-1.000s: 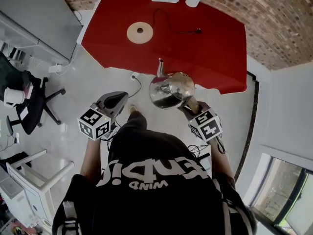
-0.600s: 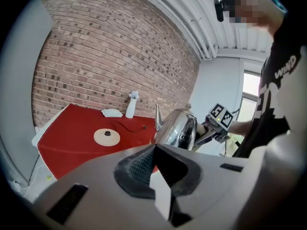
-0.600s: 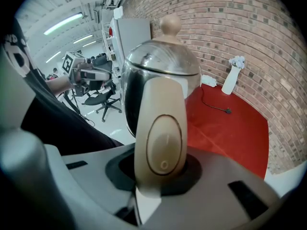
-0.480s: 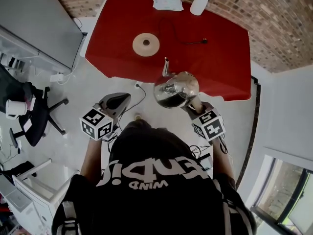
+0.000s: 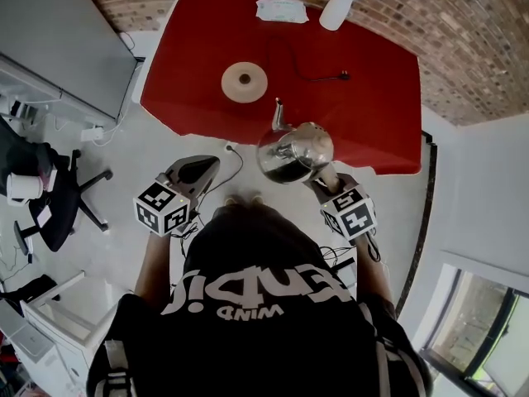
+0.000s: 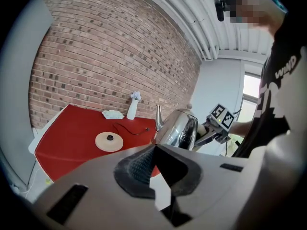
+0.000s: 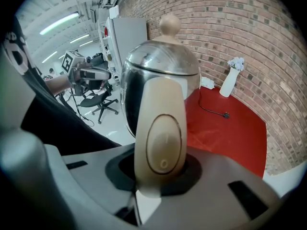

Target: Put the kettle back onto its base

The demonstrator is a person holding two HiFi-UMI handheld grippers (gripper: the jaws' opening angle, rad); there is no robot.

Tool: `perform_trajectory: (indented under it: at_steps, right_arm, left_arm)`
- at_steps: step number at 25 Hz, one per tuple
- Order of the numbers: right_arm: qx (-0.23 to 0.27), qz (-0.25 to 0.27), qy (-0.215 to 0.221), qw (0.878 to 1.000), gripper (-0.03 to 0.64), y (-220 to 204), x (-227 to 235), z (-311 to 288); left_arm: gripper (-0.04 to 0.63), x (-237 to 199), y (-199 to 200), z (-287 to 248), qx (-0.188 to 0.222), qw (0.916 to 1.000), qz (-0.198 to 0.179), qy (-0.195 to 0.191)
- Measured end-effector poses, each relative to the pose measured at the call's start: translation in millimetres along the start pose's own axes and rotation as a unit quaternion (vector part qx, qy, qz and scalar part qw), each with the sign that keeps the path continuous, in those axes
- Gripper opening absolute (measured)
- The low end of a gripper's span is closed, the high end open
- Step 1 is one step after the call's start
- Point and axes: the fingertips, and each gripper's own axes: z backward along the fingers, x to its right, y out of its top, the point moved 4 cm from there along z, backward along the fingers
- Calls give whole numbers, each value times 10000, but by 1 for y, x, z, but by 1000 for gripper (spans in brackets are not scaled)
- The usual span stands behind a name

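Note:
A shiny steel kettle [image 5: 293, 150] with a cream handle hangs in the air over the near edge of the red table [image 5: 372, 98], spout pointing towards the table. My right gripper [image 5: 323, 177] is shut on the kettle's handle [image 7: 159, 133], which fills the gap between its jaws. The round cream base [image 5: 245, 82] with a dark centre lies on the table, farther in and to the left of the kettle. My left gripper [image 5: 205, 164] is shut with nothing in it, held over the floor to the kettle's left. The left gripper view shows the kettle [image 6: 180, 128] and the base [image 6: 109, 141] ahead.
A black cord [image 5: 318, 73] runs across the table behind the base. A white vase [image 5: 337, 7] and a white cloth [image 5: 281, 10] sit at the table's far edge by the brick wall. An office chair [image 5: 50, 188] stands on the floor at left.
Both grippers and the kettle have moved forward towards the table; the kettle now overlaps its near edge. The grip on the handle is unchanged.

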Motion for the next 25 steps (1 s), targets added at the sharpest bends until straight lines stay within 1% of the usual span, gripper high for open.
perform_trajectory:
  at_steps: [7,12,18,25]
  right_arm:
    - [-85,132,47,9999,75,5,17,-8]
    - [-40,222,43,9997,75,20,32,-16]
    - [4,426,67,9991,75,48,48,-28]
    - [163,673,106,9975,75,90,62,-49]
  left_arm:
    - [9,-1,-1,-17,-14,10000,42,-19]
    - [9,-3,2,-27,3,10000,71,7]
    - [9,-7,3,-33,-2,9999,109,30]
    - [9,-11,1,-34,17,9998,155,82]
